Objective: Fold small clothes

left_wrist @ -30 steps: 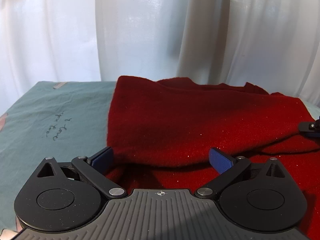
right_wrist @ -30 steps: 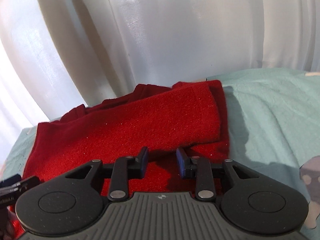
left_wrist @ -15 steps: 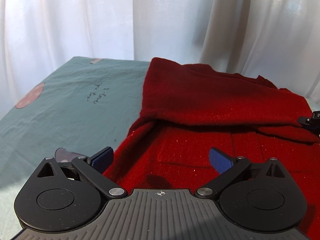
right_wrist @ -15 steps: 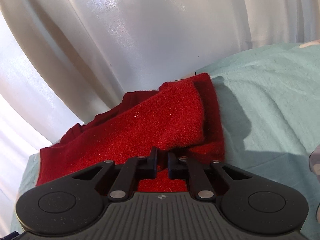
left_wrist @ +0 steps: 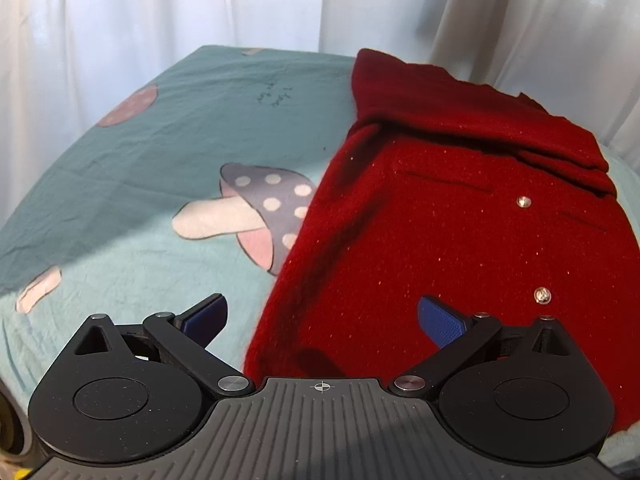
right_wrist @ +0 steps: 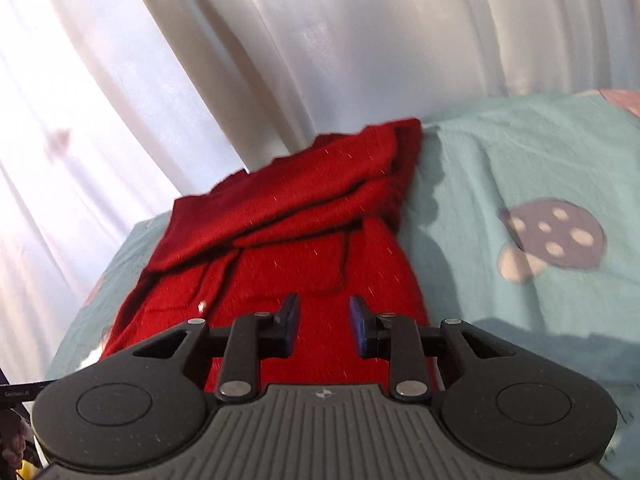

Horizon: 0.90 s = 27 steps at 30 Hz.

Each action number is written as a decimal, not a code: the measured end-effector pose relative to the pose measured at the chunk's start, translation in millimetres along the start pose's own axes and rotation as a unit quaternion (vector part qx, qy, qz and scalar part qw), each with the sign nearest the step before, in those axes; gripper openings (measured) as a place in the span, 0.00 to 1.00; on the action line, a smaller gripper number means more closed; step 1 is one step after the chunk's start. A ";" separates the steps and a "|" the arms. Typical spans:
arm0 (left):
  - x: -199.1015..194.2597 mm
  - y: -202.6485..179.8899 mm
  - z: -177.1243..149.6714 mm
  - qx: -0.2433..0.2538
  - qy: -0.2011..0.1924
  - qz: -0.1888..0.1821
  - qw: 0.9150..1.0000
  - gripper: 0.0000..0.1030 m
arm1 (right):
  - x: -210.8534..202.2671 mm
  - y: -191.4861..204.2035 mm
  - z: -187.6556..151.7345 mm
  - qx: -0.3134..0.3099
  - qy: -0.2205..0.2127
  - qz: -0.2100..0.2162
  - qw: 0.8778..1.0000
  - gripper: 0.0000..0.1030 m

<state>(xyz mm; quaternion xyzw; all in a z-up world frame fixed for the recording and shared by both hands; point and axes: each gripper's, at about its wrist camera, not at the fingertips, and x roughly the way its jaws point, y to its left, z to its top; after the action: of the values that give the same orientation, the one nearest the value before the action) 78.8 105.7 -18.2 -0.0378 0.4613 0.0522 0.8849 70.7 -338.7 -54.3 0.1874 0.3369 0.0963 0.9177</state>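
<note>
left claw hovers with its blue pads spread wide, holding nothing; the near left edge of a red garment lies between them and just ahead. right claw hangs over the same garment, its pads partly apart and empty. the garment lies on a teal sheet with mushroom prints, its far part already folded over in a loose roll, white curtain beyond. to fold well, each claw should probably pinch one near corner, lift evenly, and lay the edge flat without bunching.
</note>
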 end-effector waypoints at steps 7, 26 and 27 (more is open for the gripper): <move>13.0 46.0 -5.0 -0.062 0.078 -0.071 0.993 1.00 | -60.0 -35.5 -46.1 0.056 0.076 -0.075 0.993 0.37; 44.2 62.9 -8.2 -0.068 0.192 -0.185 0.961 0.33 | -51.1 -32.8 -74.5 0.045 0.176 -0.003 0.983 0.24; 45.0 63.2 -8.0 -0.068 0.196 -0.187 0.960 0.33 | -49.9 -34.2 -72.4 0.050 0.183 -0.001 0.982 0.24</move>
<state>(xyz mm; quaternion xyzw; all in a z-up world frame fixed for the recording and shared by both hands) 89.9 170.1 -60.9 -0.1928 0.6057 -0.0919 0.7665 -12.5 -364.8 -90.1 0.2121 0.5035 0.1109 0.8302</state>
